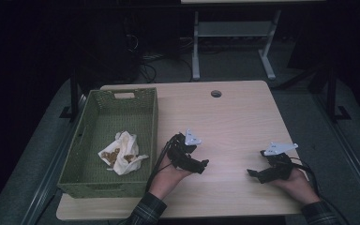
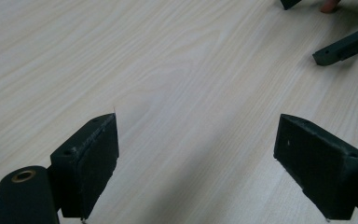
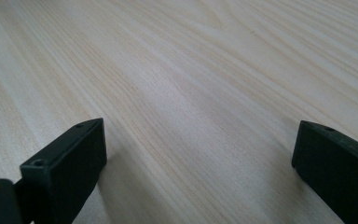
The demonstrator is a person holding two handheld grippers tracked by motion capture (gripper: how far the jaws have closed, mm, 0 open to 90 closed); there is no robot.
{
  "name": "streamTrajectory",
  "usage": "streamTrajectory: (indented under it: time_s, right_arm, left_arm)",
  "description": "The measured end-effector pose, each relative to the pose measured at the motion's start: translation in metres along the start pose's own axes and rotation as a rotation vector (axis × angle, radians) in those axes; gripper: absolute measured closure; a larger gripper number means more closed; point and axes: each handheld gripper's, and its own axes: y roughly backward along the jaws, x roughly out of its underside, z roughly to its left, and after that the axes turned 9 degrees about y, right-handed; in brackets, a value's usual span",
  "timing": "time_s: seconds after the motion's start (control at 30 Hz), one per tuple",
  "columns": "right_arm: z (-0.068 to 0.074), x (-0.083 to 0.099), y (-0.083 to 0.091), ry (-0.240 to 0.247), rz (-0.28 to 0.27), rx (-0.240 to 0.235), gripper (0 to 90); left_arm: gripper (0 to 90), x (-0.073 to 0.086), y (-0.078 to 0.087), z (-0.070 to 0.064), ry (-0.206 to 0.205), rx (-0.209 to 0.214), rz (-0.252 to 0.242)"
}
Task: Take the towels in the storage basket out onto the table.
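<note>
Blocky matte-black L tool (image 2: 198, 158) & R tool (image 3: 198, 163), jaws wide apart, on pale woodgrain table (image 1: 234, 117); woven green basket (image 1: 147, 117).

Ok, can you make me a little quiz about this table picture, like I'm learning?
1. True or false: the green basket sits on the person's left side of the table.
2. What lies in the basket? A) a crumpled white cloth with brown patches B) a red ball C) a spoon
3. Fill in: the left gripper and the right gripper both have their jaws ____ over bare wood.

Key: 1 true. 2 A. 3 open.
</note>
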Motion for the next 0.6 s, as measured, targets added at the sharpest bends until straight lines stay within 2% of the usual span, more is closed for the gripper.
streamTrajectory:
  time_s: [0.1, 0.33, 0.43, 0.6]
  right_arm:
    - [0.000, 0.000, 0.000, 0.001, 0.001, -0.001, 2.8]
    - [0.000, 0.000, 0.000, 0.001, 0.000, -0.001, 2.8]
    - [0.000, 0.000, 0.000, 0.001, 0.000, -0.001, 2.8]
    - [0.000, 0.000, 0.000, 0.001, 0.000, -0.001, 2.8]
  left_arm:
    - [13.3, -0.003, 0.003, 0.001, 0.006, 0.009, -0.006]
    - [13.4, -0.011, 0.010, 0.002, 0.002, 0.064, -0.007]
    - [13.7, -0.016, 0.016, 0.004, -0.030, 0.092, -0.035]
    - [13.7, -0.022, 0.021, 0.005, -0.053, 0.097, -0.036]
